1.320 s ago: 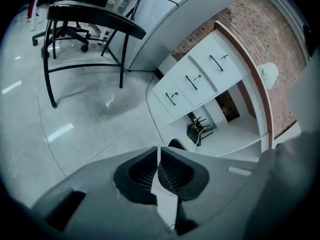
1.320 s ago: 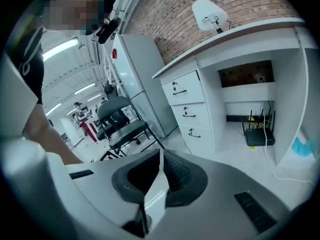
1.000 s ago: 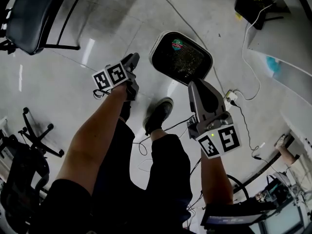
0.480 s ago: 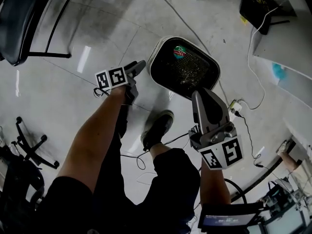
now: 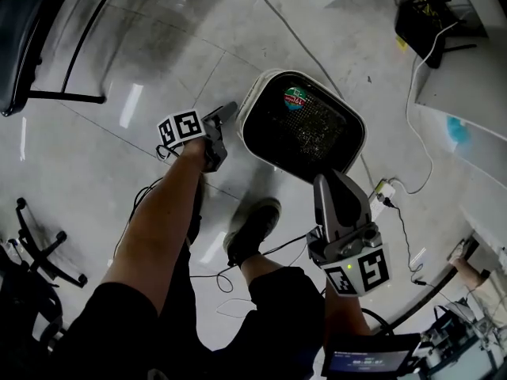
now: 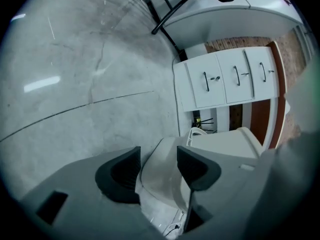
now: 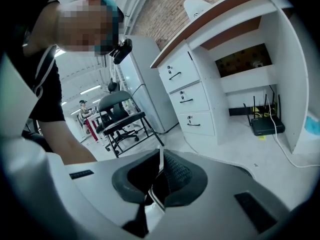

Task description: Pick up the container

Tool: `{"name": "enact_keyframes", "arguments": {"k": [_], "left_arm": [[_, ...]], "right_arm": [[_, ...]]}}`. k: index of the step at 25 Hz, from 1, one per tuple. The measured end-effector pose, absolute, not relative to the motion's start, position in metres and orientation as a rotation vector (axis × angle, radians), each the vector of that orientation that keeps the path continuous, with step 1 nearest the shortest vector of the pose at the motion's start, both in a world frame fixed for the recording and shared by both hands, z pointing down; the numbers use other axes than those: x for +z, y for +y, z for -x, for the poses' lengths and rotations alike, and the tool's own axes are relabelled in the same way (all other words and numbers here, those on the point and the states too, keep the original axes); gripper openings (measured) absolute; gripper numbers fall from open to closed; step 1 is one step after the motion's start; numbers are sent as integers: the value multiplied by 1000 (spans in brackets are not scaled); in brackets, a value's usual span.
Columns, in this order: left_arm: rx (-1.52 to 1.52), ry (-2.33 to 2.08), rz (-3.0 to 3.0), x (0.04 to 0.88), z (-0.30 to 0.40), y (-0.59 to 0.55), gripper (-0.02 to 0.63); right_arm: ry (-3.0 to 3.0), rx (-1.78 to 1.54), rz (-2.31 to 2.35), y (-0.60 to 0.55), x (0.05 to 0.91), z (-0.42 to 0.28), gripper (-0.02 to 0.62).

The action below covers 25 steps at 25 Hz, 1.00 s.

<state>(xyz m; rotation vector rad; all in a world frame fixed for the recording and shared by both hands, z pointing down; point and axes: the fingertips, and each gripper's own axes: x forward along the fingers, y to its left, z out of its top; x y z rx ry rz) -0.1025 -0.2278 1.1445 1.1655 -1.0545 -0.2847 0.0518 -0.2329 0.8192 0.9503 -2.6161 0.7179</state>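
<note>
The container [image 5: 250,105] is a white bin with a dark inside, standing on the floor past the person's shoe. A green and red item [image 5: 295,97] lies in it. My left gripper [image 5: 228,112] is at the bin's left rim. Its jaws have just been opening and stand wide apart. The bin's white wall [image 6: 165,186] shows between them, and the pads [image 6: 122,176] stay off it. My right gripper [image 5: 329,180] is at the near right rim. Its pads [image 7: 175,176] are closed on the thin white rim edge [image 7: 159,160].
A black chair [image 5: 32,46] stands at the far left, and a shoe [image 5: 253,228] sits just before the bin. Cables and a power strip [image 5: 383,190] lie to the right. White drawers [image 7: 192,94], a router [image 7: 267,125] and cabinets [image 6: 225,79] line the walls.
Both grippers have sunk toward the bin. The left one has come down beside the left rim. The right one has kept its place at the near right rim.
</note>
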Motion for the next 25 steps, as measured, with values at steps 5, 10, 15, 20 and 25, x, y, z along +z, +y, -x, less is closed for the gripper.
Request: {"name": "enact_keyframes", "arguments": {"k": [5,10,15,20,25], "left_arm": [[-321,-991,-1192,1156,96,-239,242],[-416,-919,-1198,1156,91,-243,242],[-474,-867,-1205,1160,87,-247,242],[-502,-875,-1239,1156,87,-250,242],[-592,-827,-1220,1143,90,-250,241]], "right_arm": [[-2629,744,-970,-234,823,-59,9],[-2664,749,-955,-238,823,-58,10],[-2677,775,-947,-236,826,-59,10],[-2675,804,-955,-233,829,-66,9],[-2670,825,-965,-231,829,-62,10]]}}
